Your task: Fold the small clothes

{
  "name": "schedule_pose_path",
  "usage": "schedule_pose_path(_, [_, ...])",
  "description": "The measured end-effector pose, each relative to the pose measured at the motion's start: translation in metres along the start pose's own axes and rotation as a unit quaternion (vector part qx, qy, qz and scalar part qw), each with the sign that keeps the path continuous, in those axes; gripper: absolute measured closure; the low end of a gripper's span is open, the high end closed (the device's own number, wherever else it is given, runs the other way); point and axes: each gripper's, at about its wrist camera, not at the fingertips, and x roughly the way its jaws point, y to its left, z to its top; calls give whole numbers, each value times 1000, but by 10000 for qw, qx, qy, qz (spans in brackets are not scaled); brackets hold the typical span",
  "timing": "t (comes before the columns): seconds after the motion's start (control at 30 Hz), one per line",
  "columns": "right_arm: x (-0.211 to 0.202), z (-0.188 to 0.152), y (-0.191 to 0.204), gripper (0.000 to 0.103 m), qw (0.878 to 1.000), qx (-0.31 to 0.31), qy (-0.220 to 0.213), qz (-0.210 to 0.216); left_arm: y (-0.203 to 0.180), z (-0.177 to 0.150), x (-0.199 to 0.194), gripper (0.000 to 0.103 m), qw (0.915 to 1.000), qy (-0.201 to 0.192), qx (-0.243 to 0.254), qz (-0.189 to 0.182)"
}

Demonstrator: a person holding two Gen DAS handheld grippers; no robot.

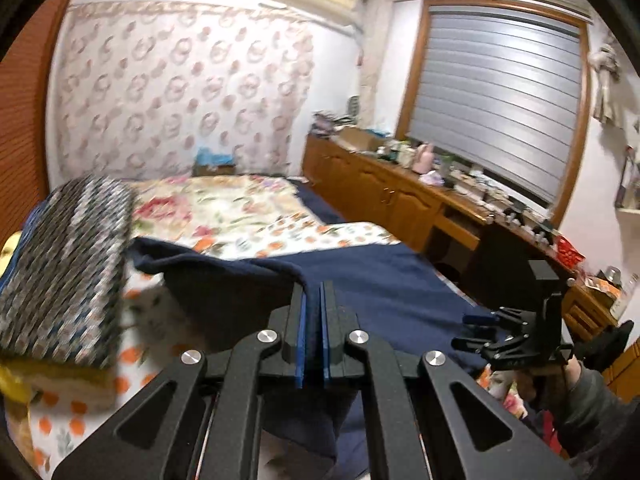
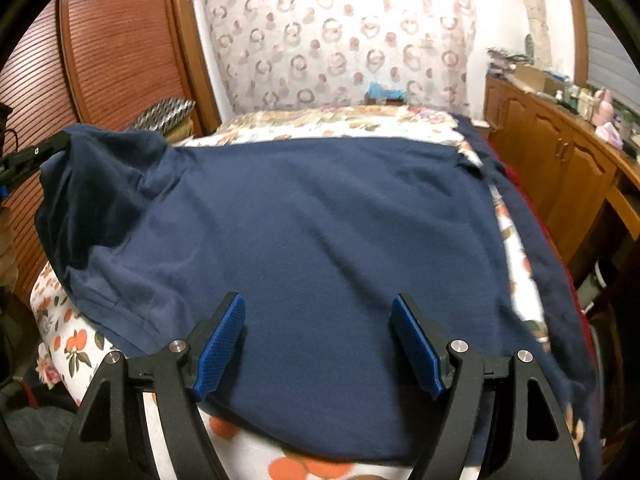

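Note:
A navy blue garment [image 2: 320, 220] lies spread on the floral-sheeted bed [image 2: 68, 340]. My left gripper [image 1: 314, 300] is shut on an edge of the navy garment [image 1: 224, 276] and holds that part lifted above the bed; in the right wrist view the lifted corner [image 2: 96, 168] hangs from the left gripper [image 2: 56, 146] at the far left. My right gripper [image 2: 320, 344] is open and empty, hovering just over the near part of the garment. It also shows in the left wrist view [image 1: 476, 332], low at the right, jaws apart.
A patterned knit stack [image 1: 60, 272] sits on the bed's left side. A wooden cabinet [image 1: 400, 188] cluttered with small items runs along the right under the shuttered window [image 1: 496, 100]. A wooden wardrobe [image 2: 100, 60] stands at the left. A patterned cloth [image 2: 340, 36] covers the back wall.

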Motion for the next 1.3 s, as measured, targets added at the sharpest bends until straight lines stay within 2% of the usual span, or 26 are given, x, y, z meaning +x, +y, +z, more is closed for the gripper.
schedule_pose_path(0.07, [-5, -1, -1, 25, 9999, -18, -90, -114, -10, 10, 8, 96, 9998, -28, 92, -154])
schedule_pose_path(0.37, [-18, -18, -8, 25, 9992, 227, -313, -123, -54, 39, 41, 97, 9968, 66, 371, -702])
schedule_pose_path(0.83, [-30, -31, -17, 25, 9978, 493, -436, -84, -123, 74, 68, 97, 9883, 202, 826, -1262])
schedule_pose_path(0.97, [-36, -34, -20, 25, 9973, 540, -500, -79, -136, 69, 76, 96, 9865, 317, 938, -1305])
schedule_pose_path(1.13, [-35, -38, -20, 25, 9971, 568, -499, -65, -138, 54, 94, 96, 9849, 707, 1111, -1126])
schedule_pose_path(1.17, [-35, -38, -19, 25, 9971, 577, -488, -80, -136, 51, 95, 95, 9847, 746, 1110, -1113])
schedule_pose_path(1.23, [-35, -37, -19, 25, 9970, 596, -476, -105, -134, 48, 96, 86, 9840, 811, 1108, -1135])
schedule_pose_path(1.3, [-34, -33, -21, 25, 9969, 624, -462, -127, -129, 44, 95, 64, 9838, 867, 1089, -1129])
